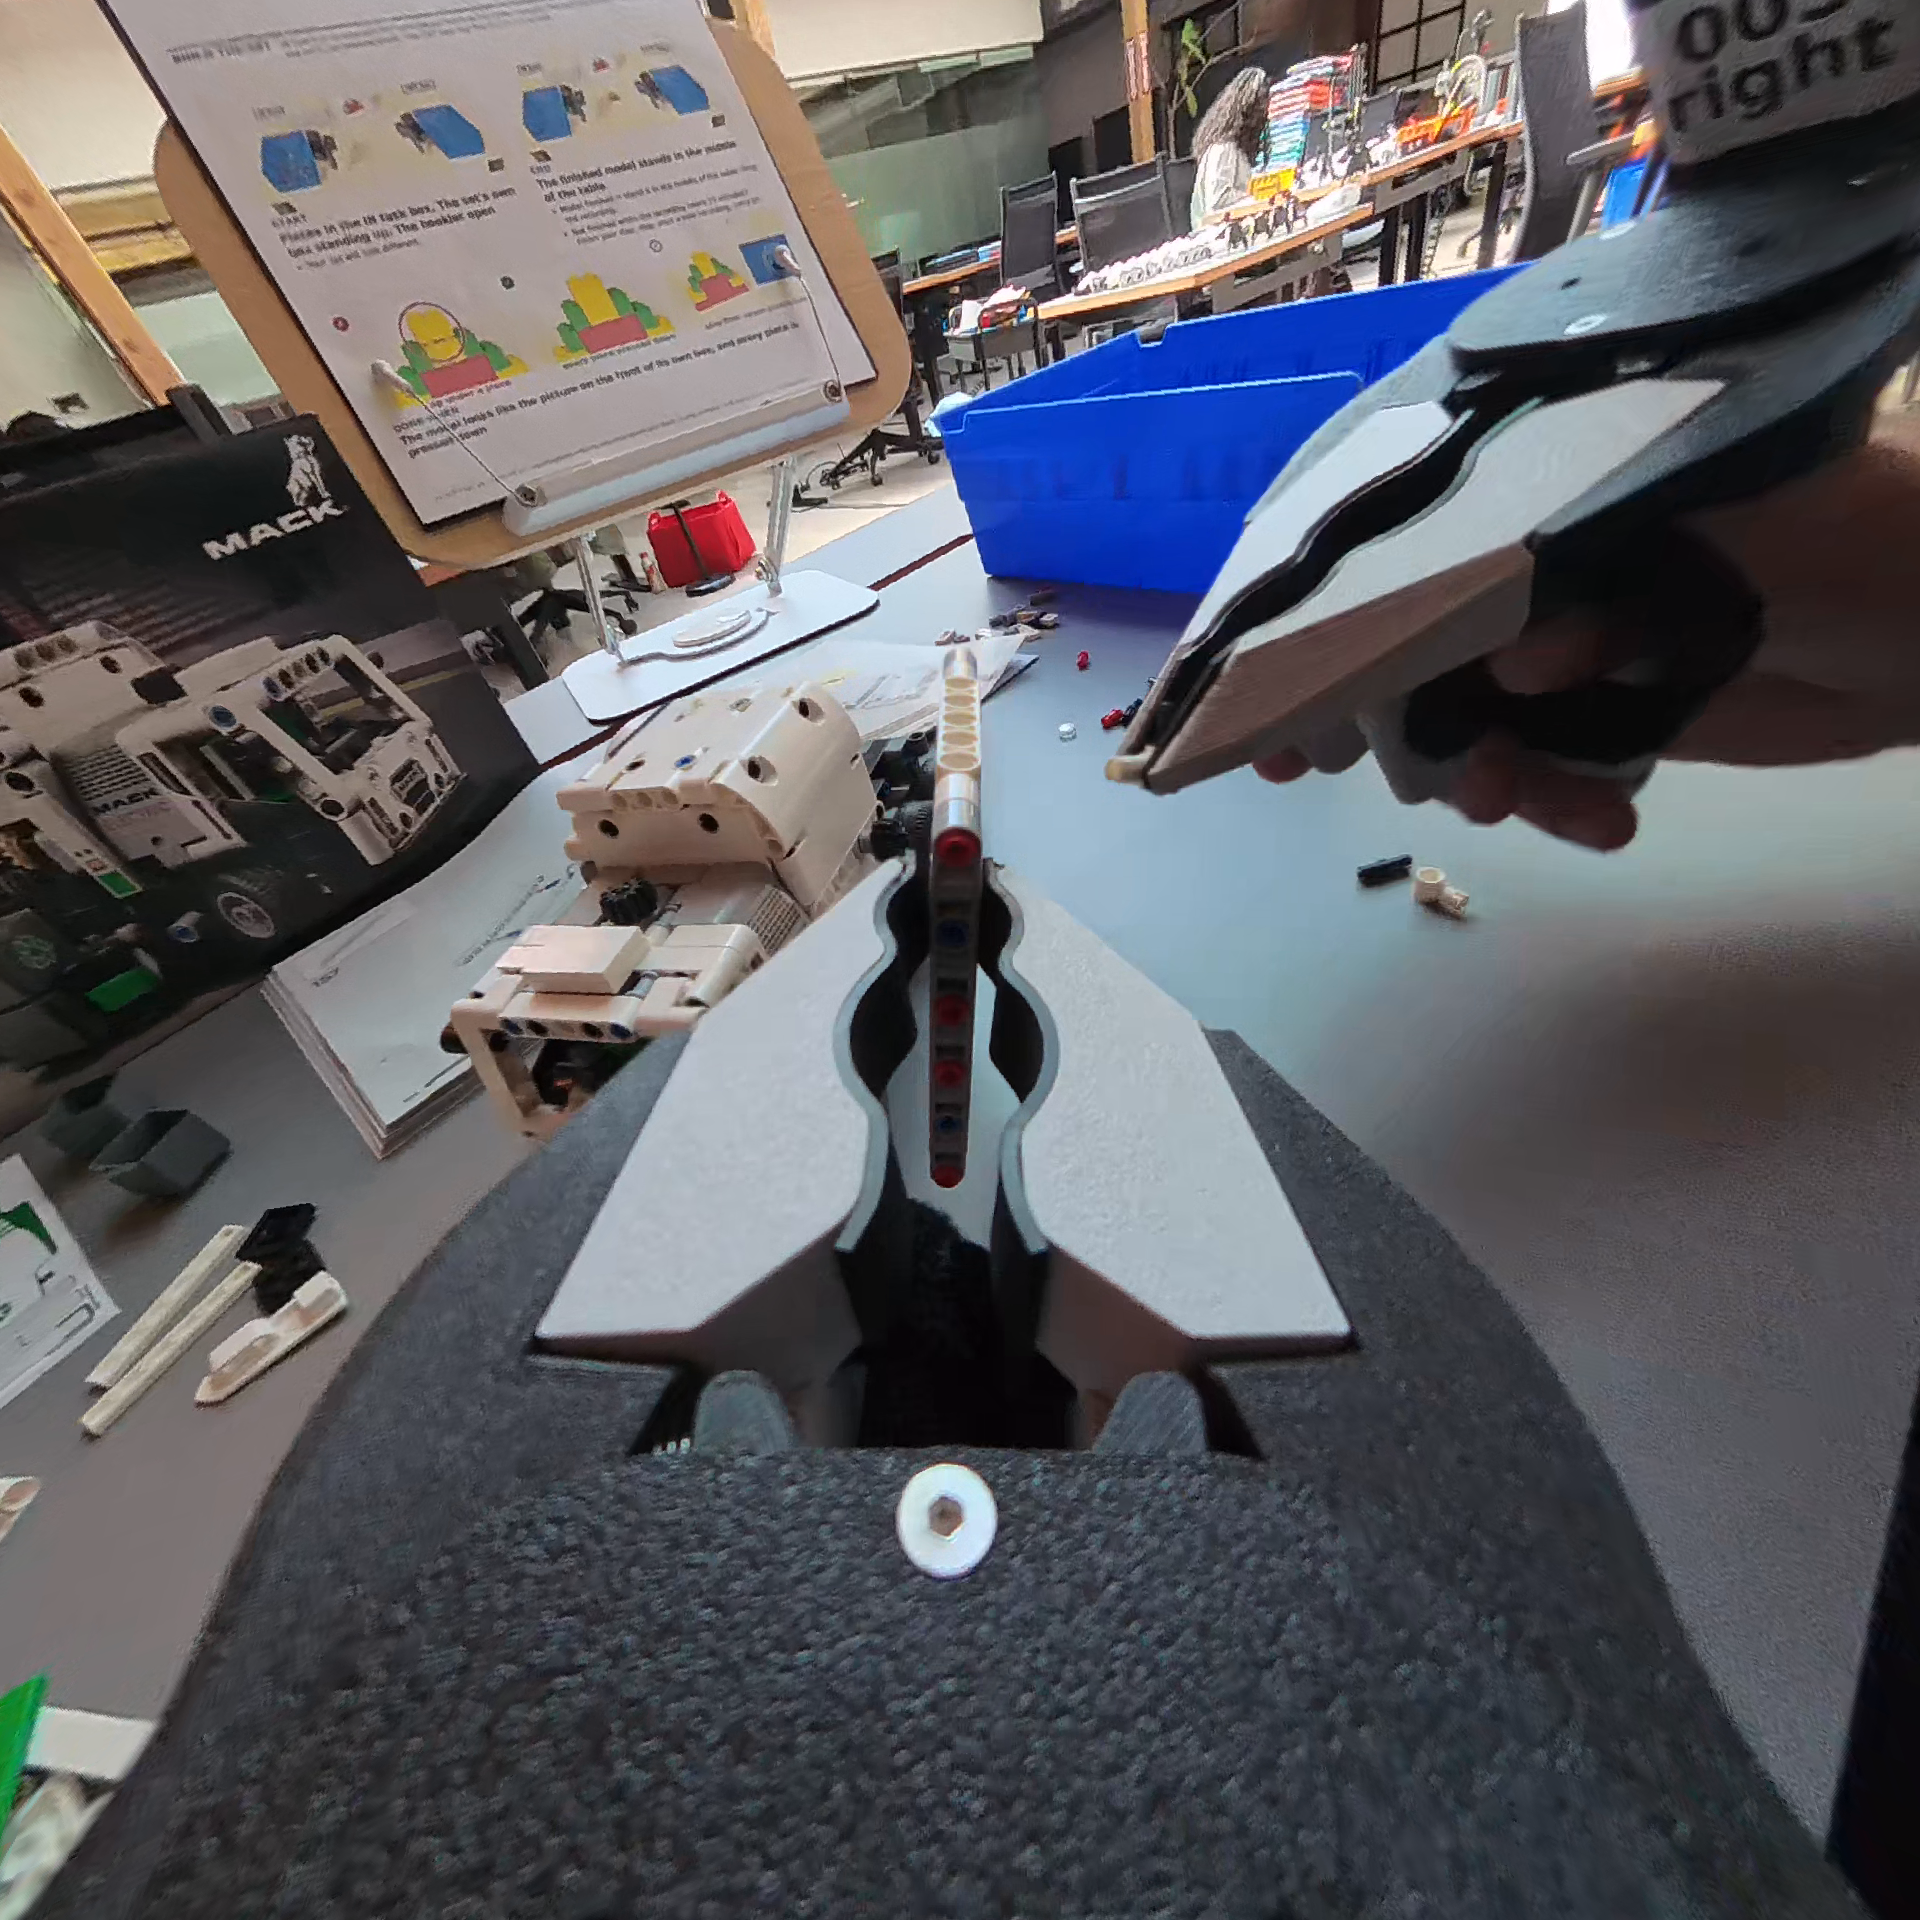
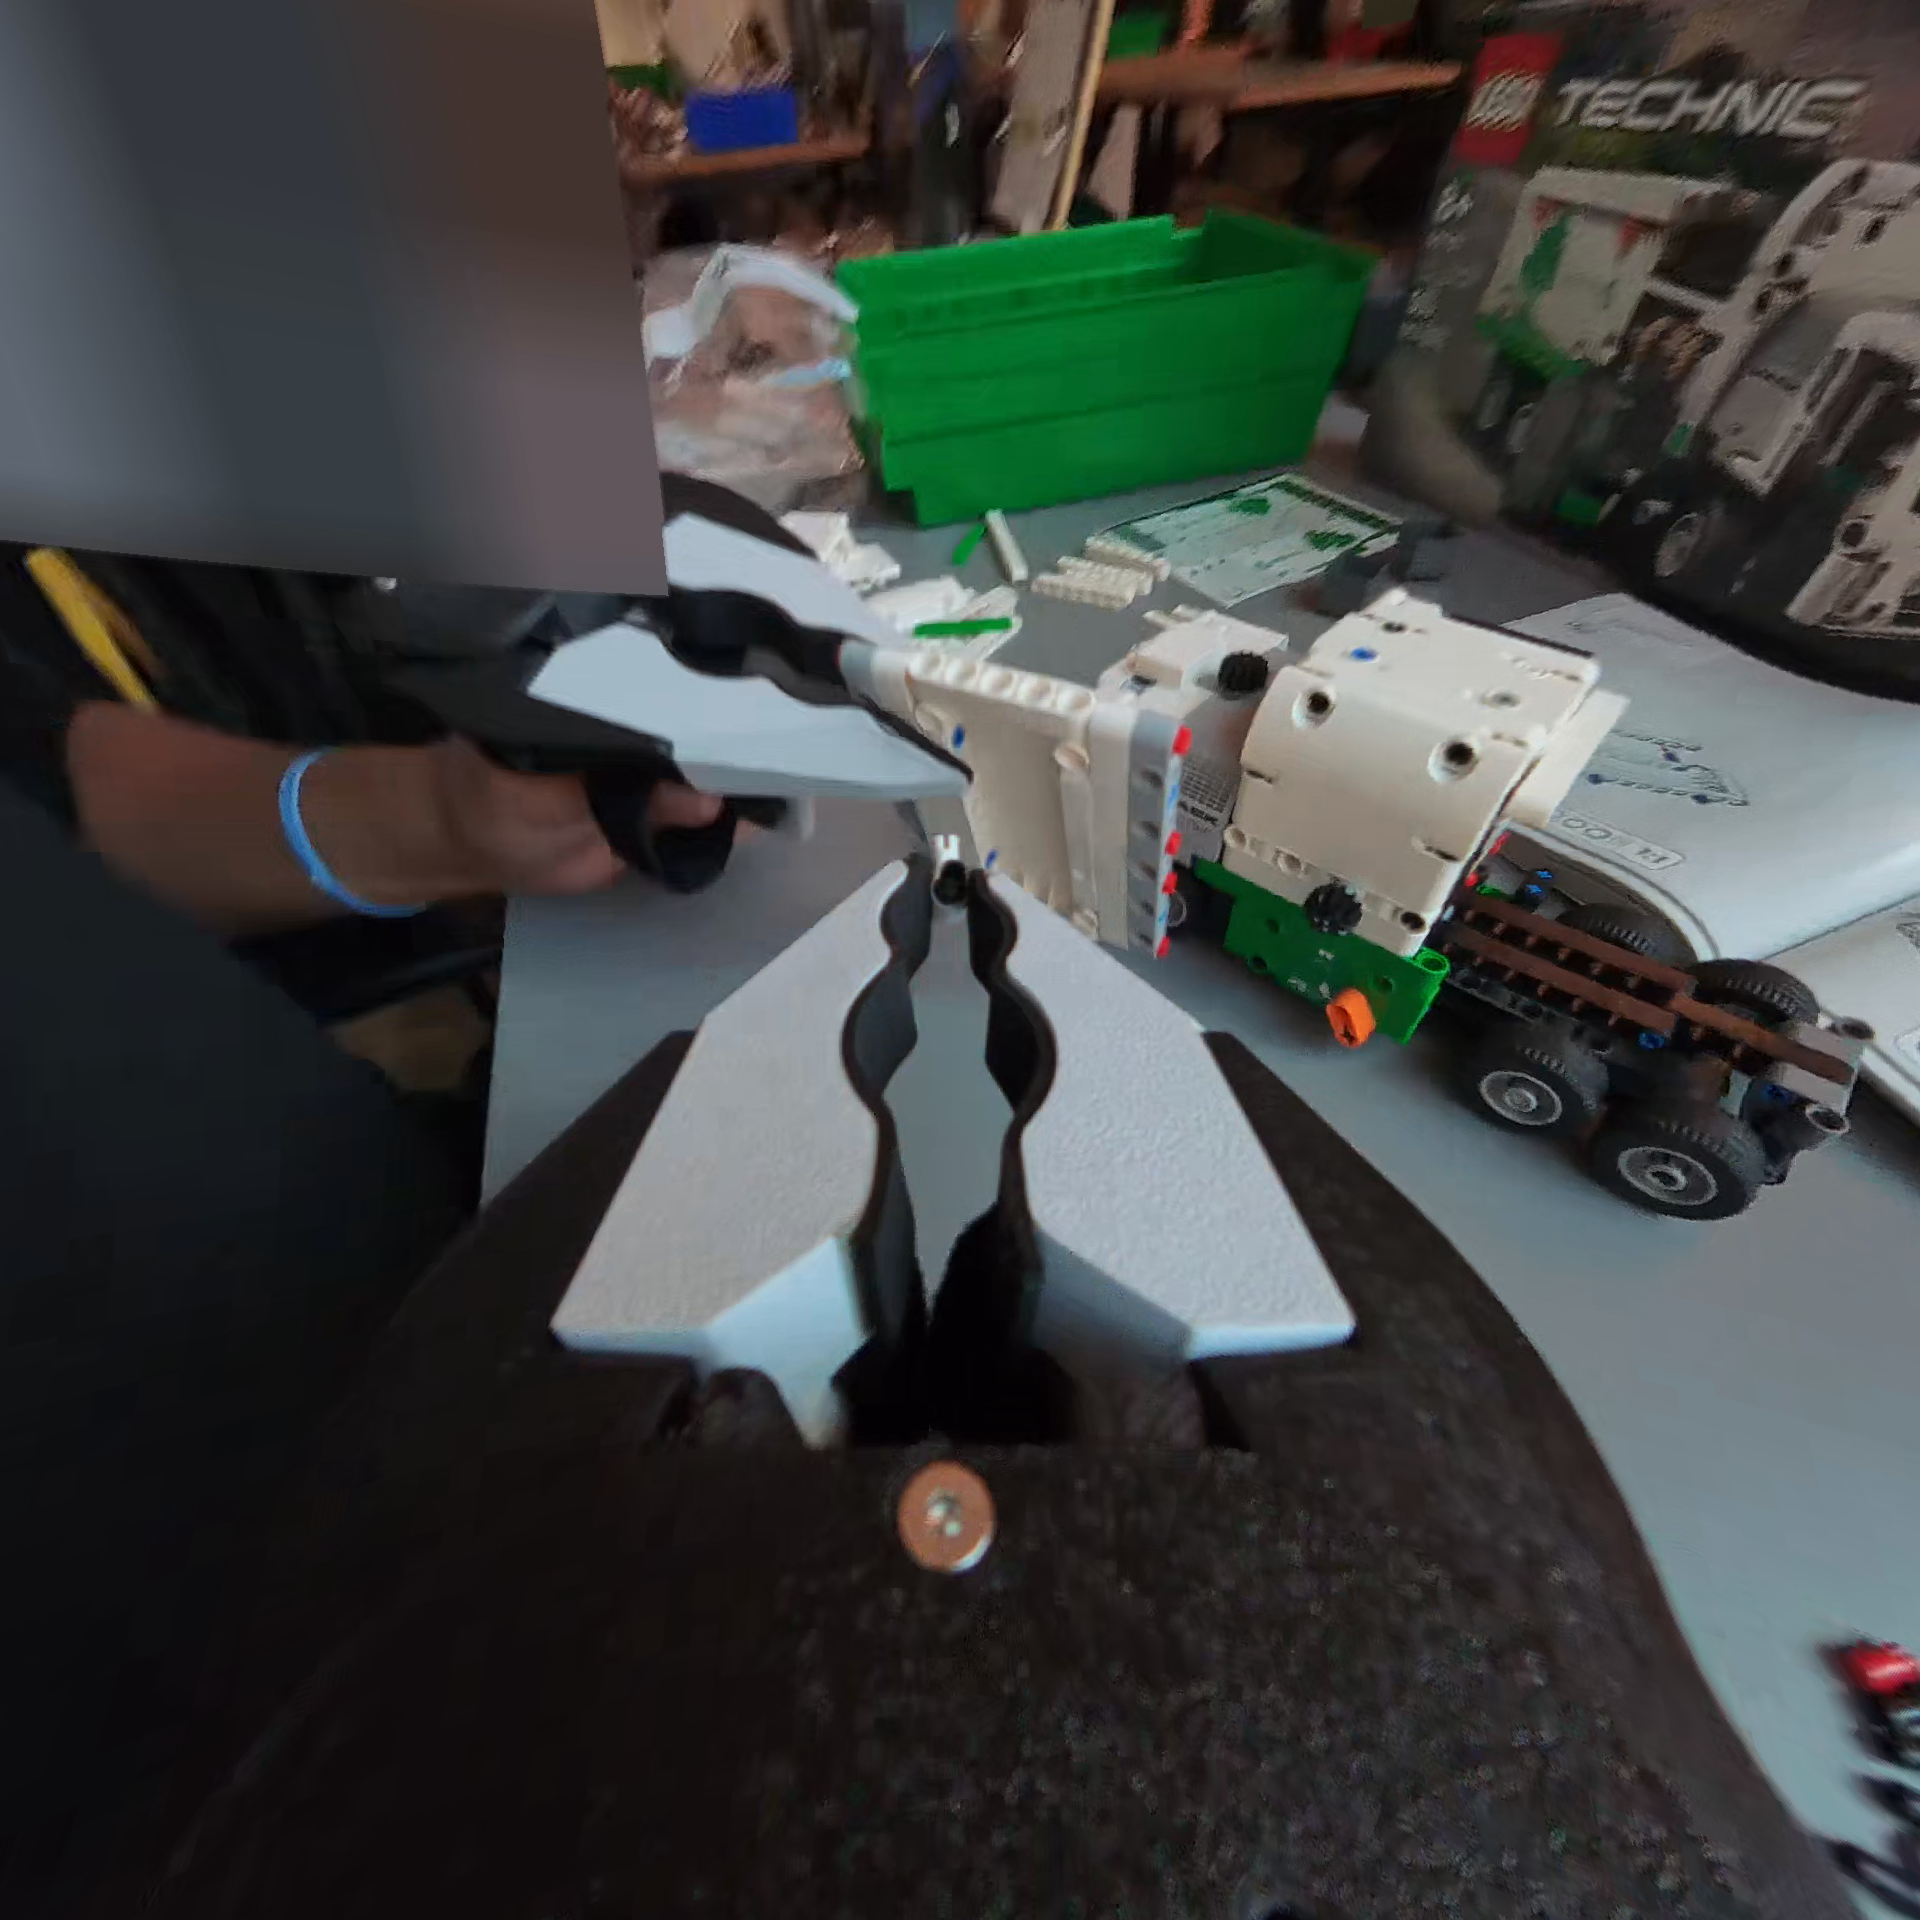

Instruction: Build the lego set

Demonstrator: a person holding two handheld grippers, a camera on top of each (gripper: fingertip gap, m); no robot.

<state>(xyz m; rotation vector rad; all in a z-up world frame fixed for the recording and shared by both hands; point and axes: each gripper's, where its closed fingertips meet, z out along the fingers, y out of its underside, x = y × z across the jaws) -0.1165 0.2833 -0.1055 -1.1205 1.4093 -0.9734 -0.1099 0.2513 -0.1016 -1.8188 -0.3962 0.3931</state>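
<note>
My left gripper [image 1: 953,883] is shut on a flat white panel assembly [image 1: 956,966] with a grey beam and red and blue pins, seen edge-on and held above the table. In the right wrist view this panel [image 2: 1039,758] hangs just left of the partly built white and green truck [image 2: 1392,821], held by the left gripper [image 2: 914,717]. The truck [image 1: 717,831] also shows in the left wrist view. My right gripper [image 2: 948,883] is shut on a small white connector piece [image 2: 945,857], close under the panel. It also shows at the upper right of the left wrist view [image 1: 1132,769].
A blue bin [image 1: 1143,468] and an instruction sheet on a stand [image 1: 520,260] stand behind. The set's box [image 1: 208,727] and booklet [image 1: 416,1029] lie left. A green bin [image 2: 1091,364] and plastic bags sit beyond the truck. Loose small parts [image 1: 1439,888] and white beams [image 1: 177,1330] lie about.
</note>
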